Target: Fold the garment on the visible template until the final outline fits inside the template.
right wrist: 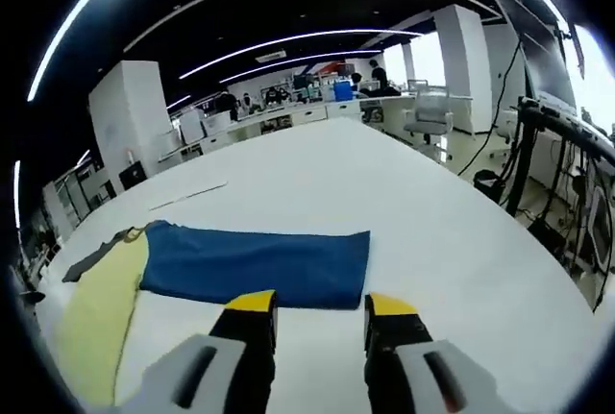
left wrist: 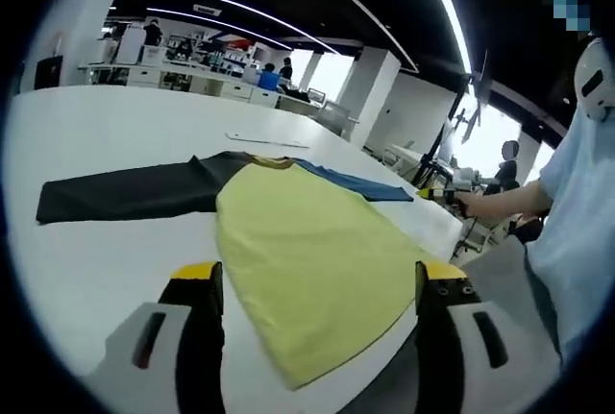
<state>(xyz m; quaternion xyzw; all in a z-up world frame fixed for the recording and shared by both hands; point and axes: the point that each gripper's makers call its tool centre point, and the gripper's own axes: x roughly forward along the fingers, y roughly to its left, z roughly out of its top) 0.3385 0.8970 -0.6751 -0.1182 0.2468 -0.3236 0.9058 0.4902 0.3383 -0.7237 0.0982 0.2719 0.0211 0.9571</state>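
The garment lies flat on the white table (left wrist: 106,126). It has a yellow body (left wrist: 307,241), a dark sleeve (left wrist: 125,193) spread to the left and a blue sleeve (left wrist: 360,183) spread to the right. My left gripper (left wrist: 322,275) is wide open, its yellow-tipped jaws standing either side of the yellow hem at the near table edge. In the right gripper view the blue sleeve (right wrist: 259,265) lies straight across, with the yellow body (right wrist: 96,318) at its left. My right gripper (right wrist: 320,304) is open just short of the sleeve's near edge, holding nothing.
A person in a light blue shirt (left wrist: 577,231) stands at the table's right edge, one hand (left wrist: 476,205) reaching to the blue sleeve's end. A thin pale strip (left wrist: 264,140) lies on the table beyond the collar. Desks and people are far behind; a chair (right wrist: 428,116) stands past the far edge.
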